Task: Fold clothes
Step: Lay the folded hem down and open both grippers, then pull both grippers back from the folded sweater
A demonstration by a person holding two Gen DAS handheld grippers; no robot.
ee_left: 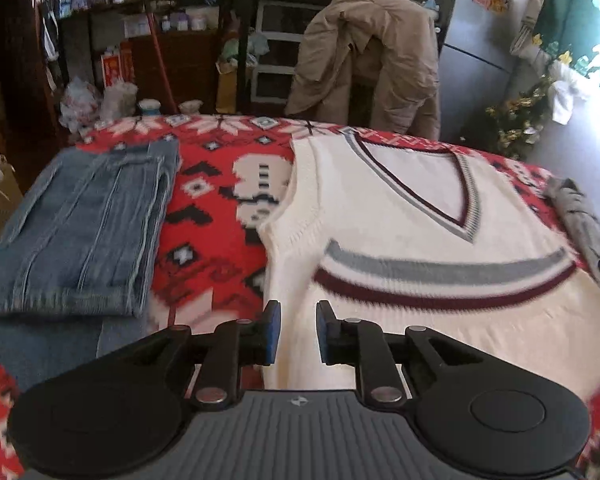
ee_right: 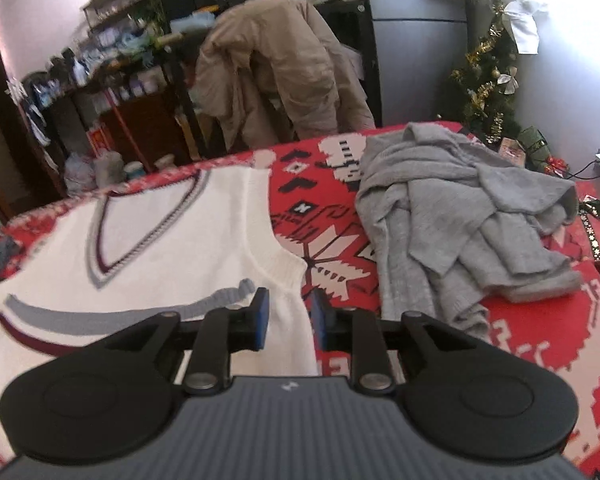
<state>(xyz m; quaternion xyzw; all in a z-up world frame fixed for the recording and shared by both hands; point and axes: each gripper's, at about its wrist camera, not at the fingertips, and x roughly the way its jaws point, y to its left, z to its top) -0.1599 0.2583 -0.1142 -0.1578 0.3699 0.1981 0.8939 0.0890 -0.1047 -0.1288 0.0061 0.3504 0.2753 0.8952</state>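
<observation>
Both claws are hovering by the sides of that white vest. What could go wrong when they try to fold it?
1. The white vest is thick knit; the open left gripper and right gripper might pinch only its top layer, so the fold drags unevenly.
2. They might also catch the red patterned cloth beneath and pull it along.
3. The crumpled grey sweater and folded jeans lie close on either side; a wide swing could disturb them.

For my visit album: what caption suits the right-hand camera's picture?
Open right gripper poised over the side edge of a flat white vest, crumpled grey sweater waiting alongside.
</observation>
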